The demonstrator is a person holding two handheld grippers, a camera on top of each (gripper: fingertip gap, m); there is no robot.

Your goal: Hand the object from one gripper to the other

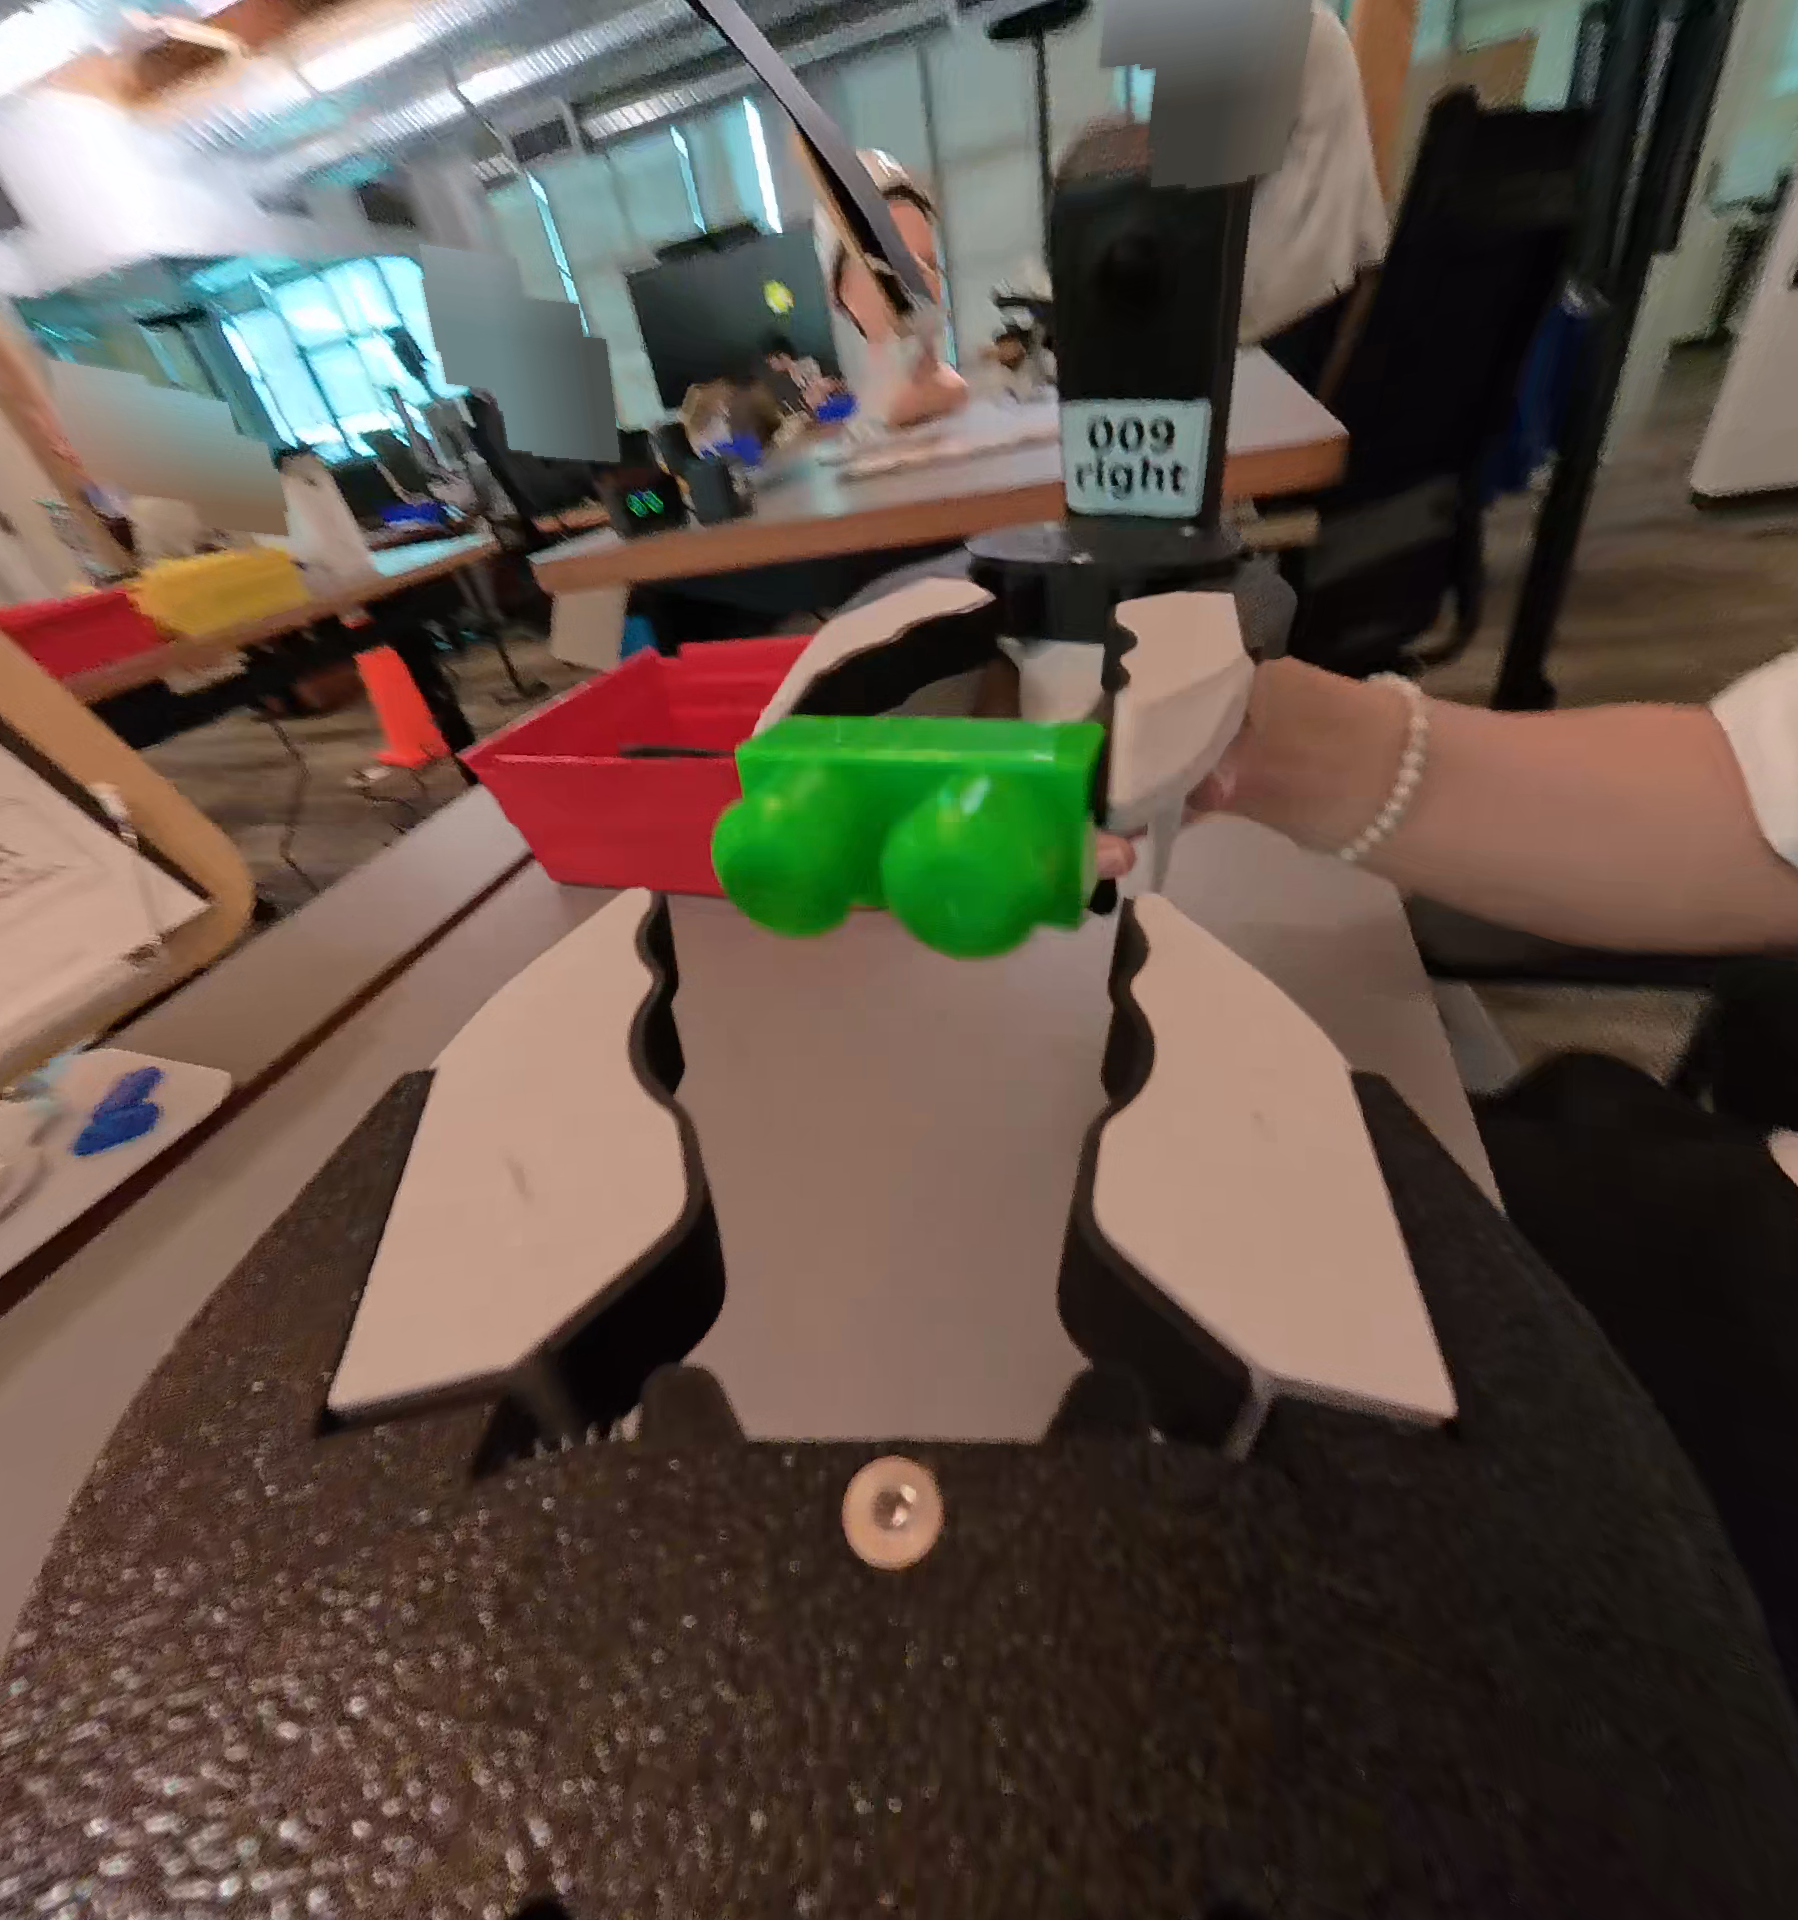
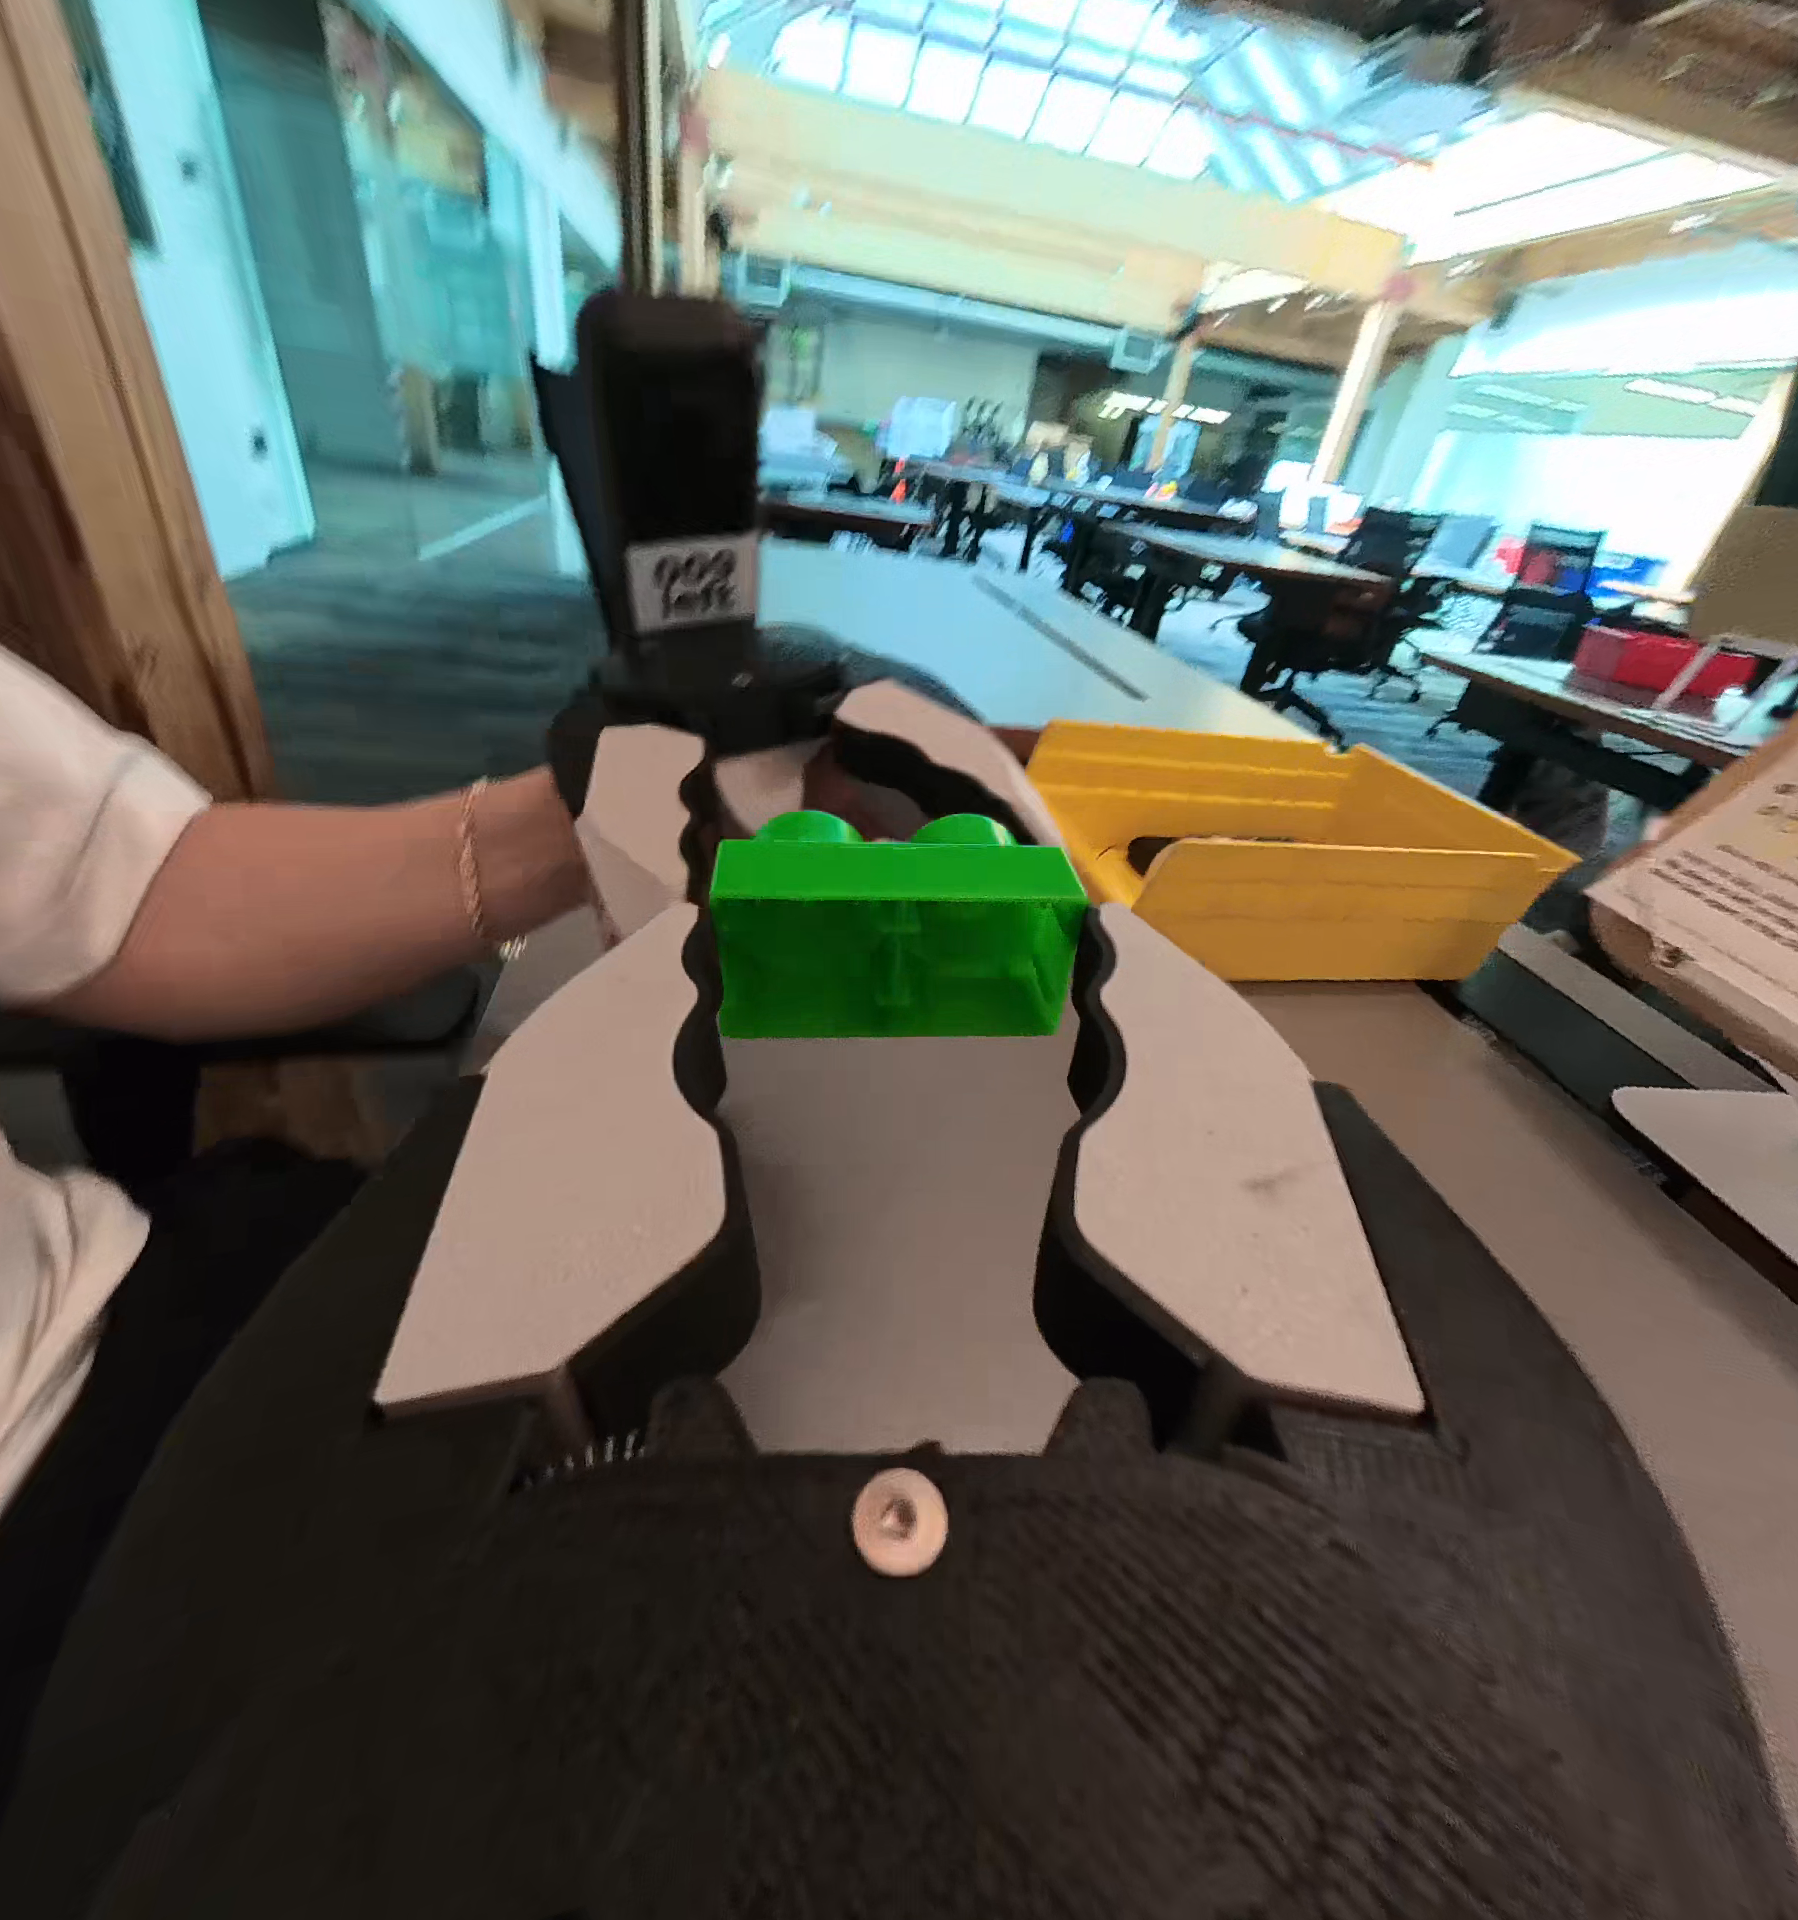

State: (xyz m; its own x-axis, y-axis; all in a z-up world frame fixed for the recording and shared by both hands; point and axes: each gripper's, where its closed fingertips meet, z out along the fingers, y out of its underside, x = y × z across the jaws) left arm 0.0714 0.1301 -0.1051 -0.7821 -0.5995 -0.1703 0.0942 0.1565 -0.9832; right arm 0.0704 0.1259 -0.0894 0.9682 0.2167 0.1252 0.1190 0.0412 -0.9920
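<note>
A green brick (image 2: pixel 890 945) with two round studs is held above the grey table (image 1: pixel 895 1143). My right gripper (image 2: pixel 895 935) is shut on it, one fingertip on each end. In the left wrist view the brick (image 1: pixel 905 831) faces me studs first, with the right gripper's fingers (image 1: pixel 1175 717) behind it. My left gripper (image 1: pixel 890 914) is open wide and empty, its tips just short of the brick's two ends. In the right wrist view the left gripper's fingers (image 2: pixel 635 821) stand spread on the brick's far side.
A red bin (image 1: pixel 604 800) stands on the table behind the brick on the left gripper's side. A yellow bin (image 2: pixel 1290 894) stands beyond the right gripper. A board with papers (image 2: pixel 1757 862) leans at the table's side. The person's forearms (image 1: pixel 1497 821) reach in. The grippers are tip to tip, or close to it.
</note>
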